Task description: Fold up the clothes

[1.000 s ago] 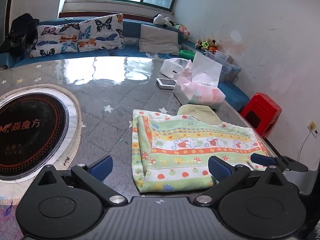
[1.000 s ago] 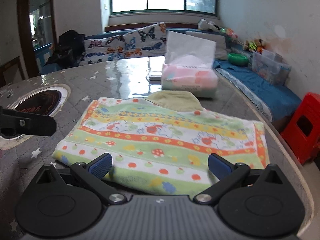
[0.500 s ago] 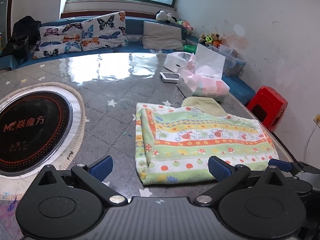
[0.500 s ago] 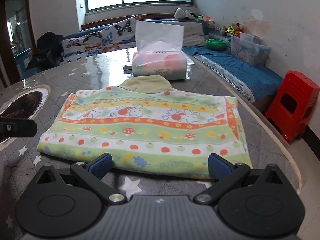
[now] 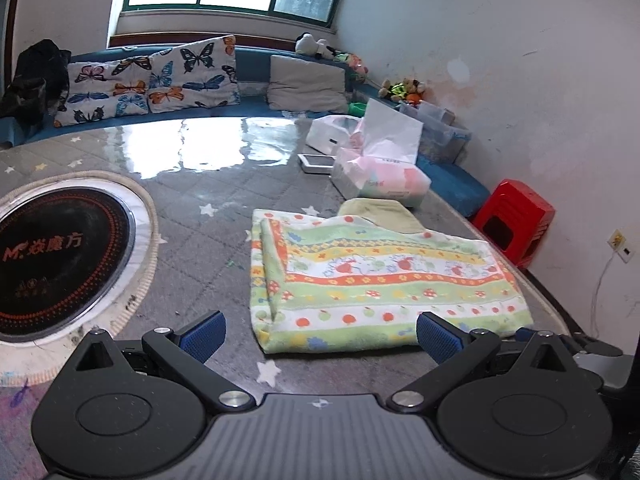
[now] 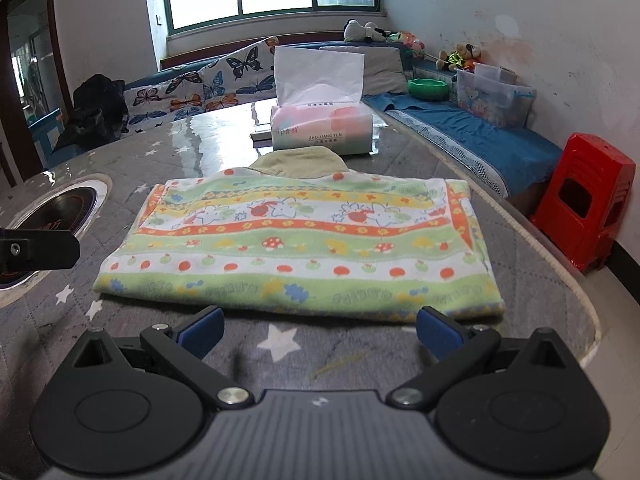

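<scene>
We see the left tongs (image 5: 320, 332) held low over the near edge of the tabletop (image 5: 192, 248), blue pads spread wide with nothing between them. The right tongs (image 6: 320, 330) sit just as low and level, also wide open and empty, pointing straight at the long near edge of the folded cloth (image 6: 296, 240).

That cloth lies flat on the grey star-patterned tabletop, folded into a long rectangle, striped in green, yellow, orange and white with rabbits, mushrooms and apples. Its layers look fairly even along the near edge. A plain pale-green piece (image 6: 298, 162) pokes out from under its far side; whether it belongs to the same cloth or is a separate item, we cannot tell.

From the left wrist we get the cloth's short folded end, with the layers stacked and a slightly turned edge, plus the round black cooktop (image 5: 52, 256) set into the tabletop to the left, and the tip of the right tongs peeking in at lower right. The right wrist view gives us the cloth's full length head-on, the tissue pack (image 6: 322, 126) standing just beyond it, the red stool (image 6: 588, 208) off the tabletop's right rim, and the left tongs' dark arm at the left edge.
</scene>
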A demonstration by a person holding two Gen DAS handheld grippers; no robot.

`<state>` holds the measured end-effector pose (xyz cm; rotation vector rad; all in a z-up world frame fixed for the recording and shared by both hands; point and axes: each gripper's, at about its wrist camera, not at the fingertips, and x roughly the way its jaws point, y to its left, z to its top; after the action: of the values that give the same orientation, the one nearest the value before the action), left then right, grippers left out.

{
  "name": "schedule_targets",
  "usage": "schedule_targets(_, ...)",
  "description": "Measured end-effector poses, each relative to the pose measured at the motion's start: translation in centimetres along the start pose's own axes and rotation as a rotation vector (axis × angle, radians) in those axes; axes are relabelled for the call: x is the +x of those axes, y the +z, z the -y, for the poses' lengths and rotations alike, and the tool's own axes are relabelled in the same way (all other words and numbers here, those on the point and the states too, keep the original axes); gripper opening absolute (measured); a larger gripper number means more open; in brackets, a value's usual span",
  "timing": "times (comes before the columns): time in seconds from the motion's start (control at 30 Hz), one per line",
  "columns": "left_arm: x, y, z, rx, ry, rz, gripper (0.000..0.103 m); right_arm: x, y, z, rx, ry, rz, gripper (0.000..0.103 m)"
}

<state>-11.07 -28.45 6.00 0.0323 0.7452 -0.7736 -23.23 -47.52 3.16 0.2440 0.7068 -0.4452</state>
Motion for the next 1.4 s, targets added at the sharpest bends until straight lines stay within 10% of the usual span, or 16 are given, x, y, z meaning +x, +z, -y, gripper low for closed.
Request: schedule_targets(1.4, -1.5, -4.8, 1.9, 0.055, 0.042, -0.1, 0.103, -3.4, -3.0, -0.5, 0.045, 0.021, 0.03, 0.103)
